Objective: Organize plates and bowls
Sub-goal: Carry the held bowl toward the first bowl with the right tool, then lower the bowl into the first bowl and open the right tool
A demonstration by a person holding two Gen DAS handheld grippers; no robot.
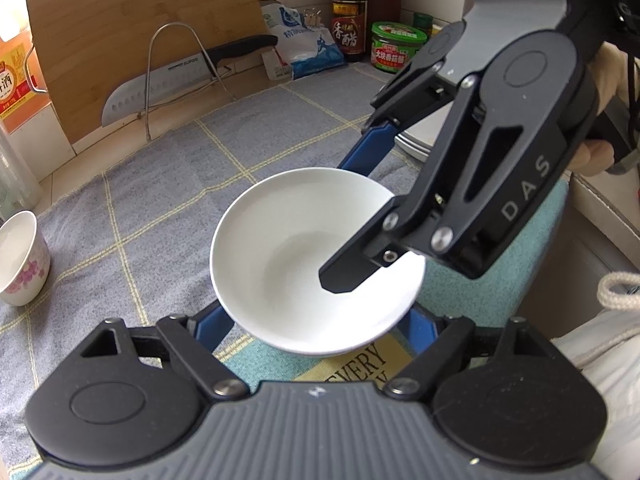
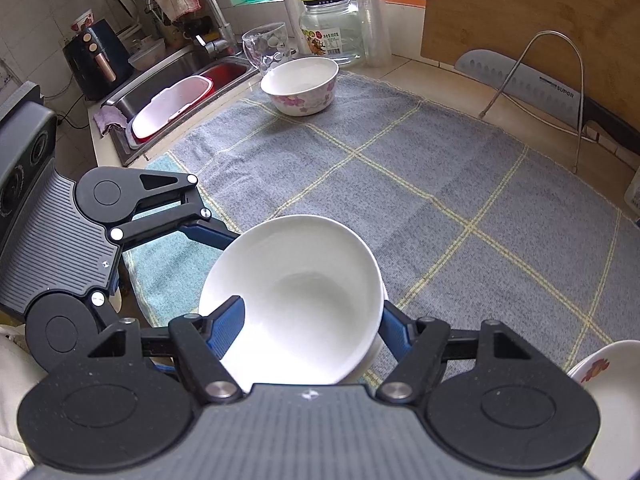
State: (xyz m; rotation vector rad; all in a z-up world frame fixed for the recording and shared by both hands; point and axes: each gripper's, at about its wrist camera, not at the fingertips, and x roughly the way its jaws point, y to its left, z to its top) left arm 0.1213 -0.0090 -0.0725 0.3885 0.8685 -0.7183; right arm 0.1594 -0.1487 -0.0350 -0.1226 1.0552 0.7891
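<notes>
Left wrist view: a plain white bowl (image 1: 280,264) hangs above the grey checked cloth (image 1: 160,200) on the worktop (image 1: 68,172). The left gripper (image 1: 316,320) grasps it, blue fingers (image 1: 210,326) pressed against its outer wall on both sides. The right gripper (image 1: 352,220) reaches in from the right, one finger inside the bowl and one outside, clenched on the rim. A flowered bowl (image 1: 22,260) stands at the left edge.

Right wrist view: the right gripper (image 2: 312,320) pinches the white bowl's (image 2: 296,300) wall, one blue finger (image 2: 226,326) inside it. A second white rim shows just under the bowl's right edge. The left gripper (image 2: 208,236) holds the bowl from the left. The flowered bowl (image 2: 300,86) stands far back on the cloth (image 2: 400,180), near the sink (image 2: 120,100).
</notes>
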